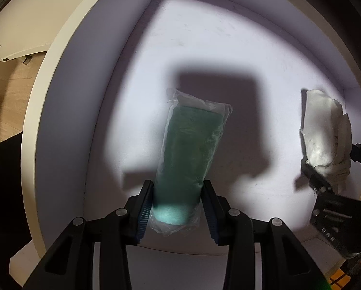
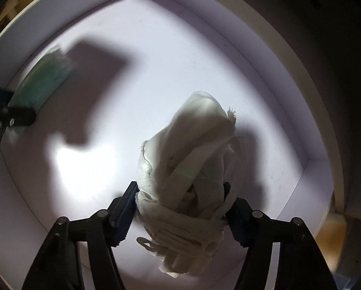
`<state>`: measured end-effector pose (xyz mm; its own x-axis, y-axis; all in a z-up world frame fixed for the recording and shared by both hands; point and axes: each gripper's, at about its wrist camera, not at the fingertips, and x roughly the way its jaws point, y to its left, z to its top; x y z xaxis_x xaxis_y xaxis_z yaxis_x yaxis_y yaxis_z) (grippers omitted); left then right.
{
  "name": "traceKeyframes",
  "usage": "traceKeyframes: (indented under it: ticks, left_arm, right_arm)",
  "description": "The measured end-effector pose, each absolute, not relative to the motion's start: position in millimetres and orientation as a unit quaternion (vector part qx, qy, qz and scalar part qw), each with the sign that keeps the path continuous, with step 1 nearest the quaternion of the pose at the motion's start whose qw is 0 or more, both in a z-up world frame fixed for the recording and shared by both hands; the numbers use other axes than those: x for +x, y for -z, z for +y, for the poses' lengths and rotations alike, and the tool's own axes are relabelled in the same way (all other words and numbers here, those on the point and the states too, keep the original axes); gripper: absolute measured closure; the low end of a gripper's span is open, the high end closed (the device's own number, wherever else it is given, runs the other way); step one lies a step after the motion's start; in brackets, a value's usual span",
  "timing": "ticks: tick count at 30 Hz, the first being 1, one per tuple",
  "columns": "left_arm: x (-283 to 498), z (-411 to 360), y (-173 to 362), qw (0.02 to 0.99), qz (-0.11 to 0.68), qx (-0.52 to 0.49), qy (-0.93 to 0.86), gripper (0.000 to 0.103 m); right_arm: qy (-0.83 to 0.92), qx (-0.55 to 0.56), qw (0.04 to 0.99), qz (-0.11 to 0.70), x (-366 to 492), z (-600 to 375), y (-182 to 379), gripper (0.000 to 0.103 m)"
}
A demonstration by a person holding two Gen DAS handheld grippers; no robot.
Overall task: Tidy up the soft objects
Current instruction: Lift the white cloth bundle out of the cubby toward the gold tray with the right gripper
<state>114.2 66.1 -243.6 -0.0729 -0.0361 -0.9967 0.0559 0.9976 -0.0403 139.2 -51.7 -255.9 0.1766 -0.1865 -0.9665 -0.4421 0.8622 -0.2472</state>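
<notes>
My left gripper (image 1: 176,205) is shut on a green cloth in a clear plastic bag (image 1: 192,142), which points into a white cupboard compartment (image 1: 204,36). My right gripper (image 2: 180,204) is shut on a bundled white cloth (image 2: 192,169) and holds it inside the same compartment. In the left wrist view the white cloth (image 1: 323,130) and the right gripper (image 1: 325,186) show at the right edge. In the right wrist view the green bagged cloth (image 2: 45,77) shows blurred at the left, with the left gripper's fingers (image 2: 11,118) on it.
The compartment has white side walls (image 1: 66,120) and a back wall lit by a bright spot, with dark shadows of both grippers on it. Outside to the left are a wooden floor (image 1: 6,91) and a white furniture panel (image 1: 35,19).
</notes>
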Motion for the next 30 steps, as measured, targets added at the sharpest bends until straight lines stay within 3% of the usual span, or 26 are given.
traceKeyframes:
  ticks: [7, 24, 30]
  left_arm:
    - [108.0, 51.3, 264.2, 0.682, 0.731, 0.008, 0.035, 0.063]
    - [103.1, 50.8, 280.3, 0.68, 0.732, 0.02, 0.036, 0.063]
    - [101.5, 51.5, 283.6, 0.68, 0.732, 0.022, 0.035, 0.063]
  right_arm:
    - [-0.077, -0.204, 0.734, 0.644, 152.1, -54.9, 244.8, 0.046]
    - [-0.072, -0.076, 0.769, 0.631, 151.6, -125.7, 185.9, 0.046]
    - [-0.084, -0.046, 0.793, 0.602, 127.0, -118.7, 132.4, 0.046]
